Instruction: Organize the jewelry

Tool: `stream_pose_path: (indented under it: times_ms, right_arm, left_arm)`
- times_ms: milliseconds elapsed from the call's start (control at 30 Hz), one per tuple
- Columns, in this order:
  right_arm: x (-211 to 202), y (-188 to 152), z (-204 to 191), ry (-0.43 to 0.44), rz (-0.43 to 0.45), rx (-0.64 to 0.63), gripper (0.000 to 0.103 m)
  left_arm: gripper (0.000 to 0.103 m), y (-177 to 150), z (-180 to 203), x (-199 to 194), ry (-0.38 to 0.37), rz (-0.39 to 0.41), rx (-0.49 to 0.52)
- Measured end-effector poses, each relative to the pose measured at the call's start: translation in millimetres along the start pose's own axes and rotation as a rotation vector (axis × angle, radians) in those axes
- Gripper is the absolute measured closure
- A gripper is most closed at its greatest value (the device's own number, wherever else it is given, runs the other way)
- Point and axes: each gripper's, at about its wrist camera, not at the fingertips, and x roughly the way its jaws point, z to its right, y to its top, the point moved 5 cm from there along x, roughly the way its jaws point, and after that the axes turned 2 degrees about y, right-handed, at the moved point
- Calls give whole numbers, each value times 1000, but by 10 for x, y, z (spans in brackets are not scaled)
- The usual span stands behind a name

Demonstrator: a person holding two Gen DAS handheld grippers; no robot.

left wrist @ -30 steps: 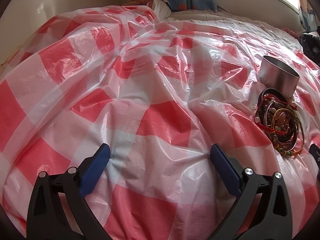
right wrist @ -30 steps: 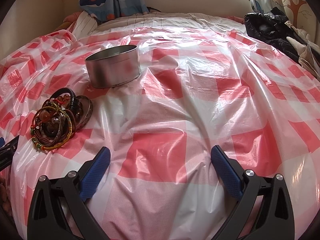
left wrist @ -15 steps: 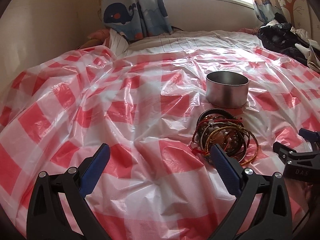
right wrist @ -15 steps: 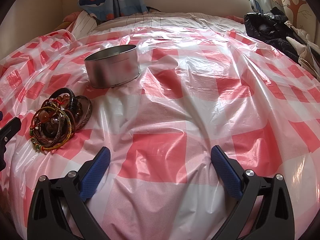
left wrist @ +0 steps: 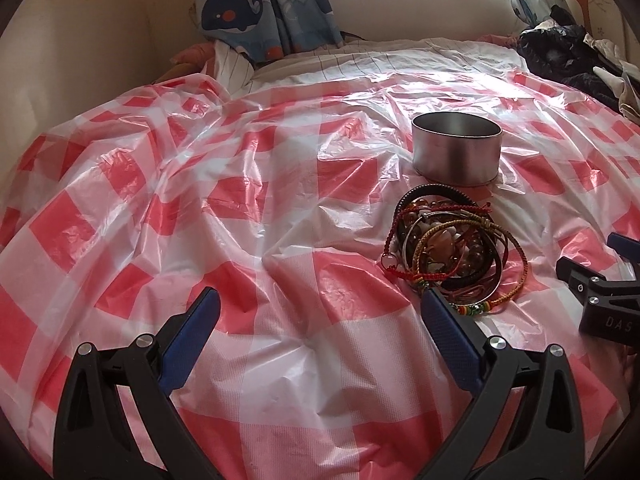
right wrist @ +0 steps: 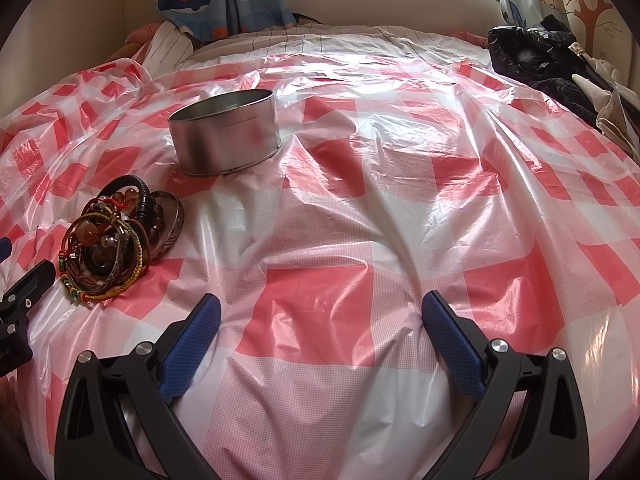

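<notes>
- On the red-and-white checked plastic sheet [left wrist: 248,240] lies a pile of bracelets [left wrist: 452,248], just in front of a round metal tin [left wrist: 456,152], which stands upright and looks empty.
- Left gripper [left wrist: 316,328] hangs above the sheet, jaws spread wide, holding nothing; its right finger is just beside the pile.
- Right gripper [right wrist: 320,328] is also spread wide and empty, with the pile well to its left.

A red-checked plastic sheet [left wrist: 248,208] covers the bed, whale curtain [left wrist: 256,12] and dark clothes [right wrist: 536,64] behind.
</notes>
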Motion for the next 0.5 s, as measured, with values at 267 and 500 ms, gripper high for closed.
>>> stream_pose_path:
  times_ms: [267,500]
  right_arm:
    - [-3,2,-9,-1,0,-1,7]
    - [-3,2,-10,-1,0,-1,7]
  left_arm:
    - [6,-6,35,-22,2,-4,19]
    - [6,-4,53,-20,-1,-12,19]
